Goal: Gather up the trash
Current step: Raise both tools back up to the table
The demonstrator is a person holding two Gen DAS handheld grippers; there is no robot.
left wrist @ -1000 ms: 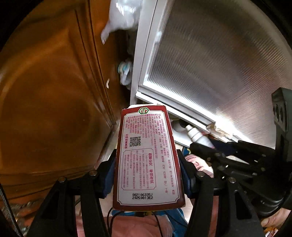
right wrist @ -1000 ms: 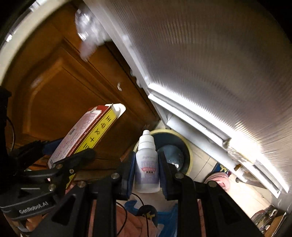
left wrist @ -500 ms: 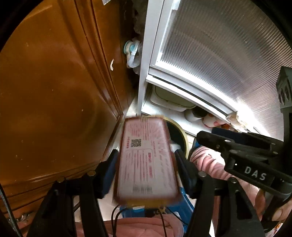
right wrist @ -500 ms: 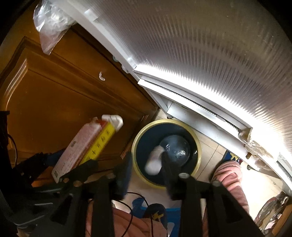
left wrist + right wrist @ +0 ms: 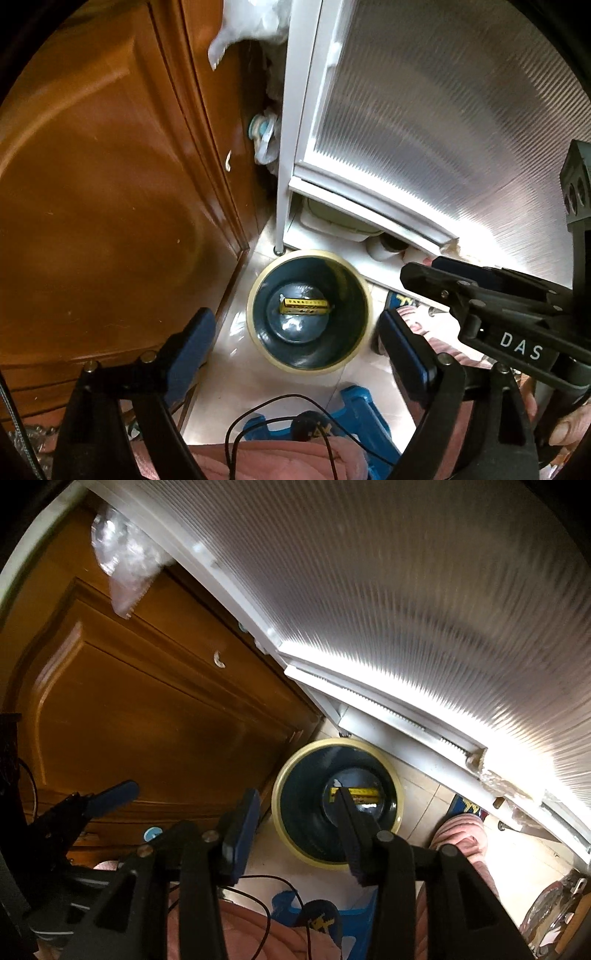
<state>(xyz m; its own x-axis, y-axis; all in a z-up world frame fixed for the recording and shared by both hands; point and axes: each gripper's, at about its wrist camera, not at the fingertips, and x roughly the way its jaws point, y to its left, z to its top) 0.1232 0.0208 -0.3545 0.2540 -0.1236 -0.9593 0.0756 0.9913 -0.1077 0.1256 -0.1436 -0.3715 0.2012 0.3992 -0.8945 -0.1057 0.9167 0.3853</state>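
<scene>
Hovering over the bin (image 5: pixel 308 309), both grippers are empty. The left gripper (image 5: pixel 297 338) is opening wider w/ nothing between its fingers; the right gripper (image 5: pixel 295 818) is standing apart, also bare. The box (image 5: pixel 303 306) is lying at the bin's bottom (a small bottle isn't clearly visible). Best lifting straight up, clear of the rim, before fetching more trash.

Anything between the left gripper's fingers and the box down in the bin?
Nothing. In the left wrist view the left gripper, its fingers opening and empty, looks straight into the bin; the yellow box lies on the bottom, unobstructed.
</scene>
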